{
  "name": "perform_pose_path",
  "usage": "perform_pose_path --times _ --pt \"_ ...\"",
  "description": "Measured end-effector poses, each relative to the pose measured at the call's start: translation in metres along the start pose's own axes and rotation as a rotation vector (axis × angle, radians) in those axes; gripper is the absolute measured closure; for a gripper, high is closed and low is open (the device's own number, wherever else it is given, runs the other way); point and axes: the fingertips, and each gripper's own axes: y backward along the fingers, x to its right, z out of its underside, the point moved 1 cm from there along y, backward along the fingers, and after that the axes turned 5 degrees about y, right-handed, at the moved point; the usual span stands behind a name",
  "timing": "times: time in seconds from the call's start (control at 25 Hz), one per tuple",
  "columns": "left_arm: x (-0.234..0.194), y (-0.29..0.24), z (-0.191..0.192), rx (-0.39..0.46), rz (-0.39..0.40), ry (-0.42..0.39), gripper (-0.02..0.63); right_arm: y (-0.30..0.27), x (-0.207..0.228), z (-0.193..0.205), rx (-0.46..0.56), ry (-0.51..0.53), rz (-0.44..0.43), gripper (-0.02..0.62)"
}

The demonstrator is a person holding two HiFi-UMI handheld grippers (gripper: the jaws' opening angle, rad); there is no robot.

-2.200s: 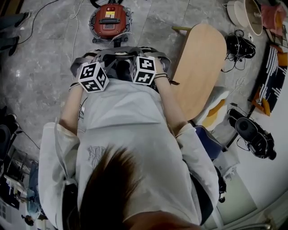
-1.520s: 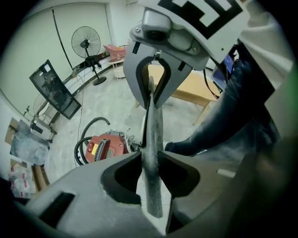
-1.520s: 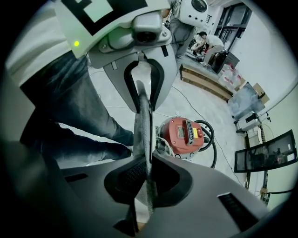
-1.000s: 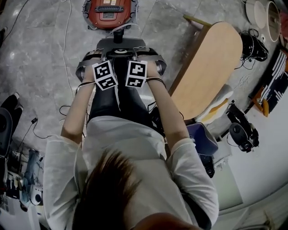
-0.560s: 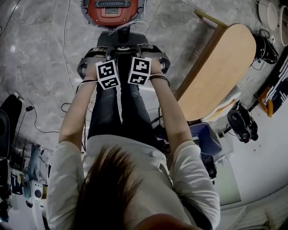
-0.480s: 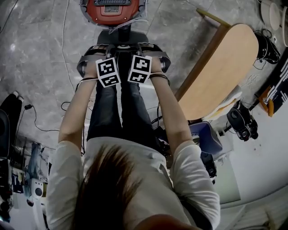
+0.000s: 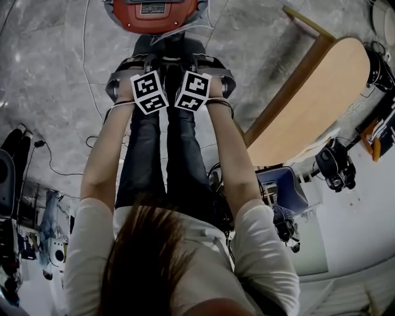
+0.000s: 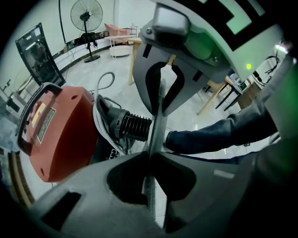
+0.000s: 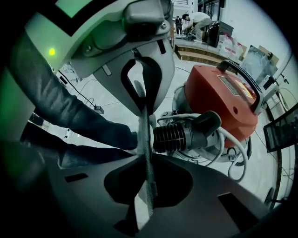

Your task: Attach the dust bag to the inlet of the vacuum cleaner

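Pinches the dust bag (image 8: 150, 195) by 1 edge in the left hand-held gripper (image 8: 156, 135), jaws narrow on the thin grey fabric. Holds the bag stretched low over the floor (image 7: 55, 80), just in front of the red vacuum cleaner (image 7: 154, 9), likely to spread its mouth for fitting. Faces the ribbed black hose end (image 9: 181, 135) at the vacuum's front, seemingly where the bag must go. Clamps the opposite edge in the right hand-held gripper (image 9: 145, 135), jaws equally narrow. Sets the 2 grips apart, probably for level, even seating. Leaves attachment not yet done.
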Motion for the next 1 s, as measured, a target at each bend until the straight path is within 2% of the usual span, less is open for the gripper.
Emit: perform_pose_path --times 0.28,0.52,1.0 --pt "-0.010 0.000 -0.007 0.040 -0.027 -0.001 0.565 0.000 0.012 0.005 0.010 -0.011 0.047 0.569" --pt "-0.012 0.002 -0.017 0.064 -0.027 0.059 0.565 0.004 0.016 0.011 0.021 -0.029 0.047 0.568" --pt "-0.008 0.000 -0.015 0.102 -0.015 0.168 0.566 0.001 0.035 0.011 -0.001 0.082 0.021 0.558"
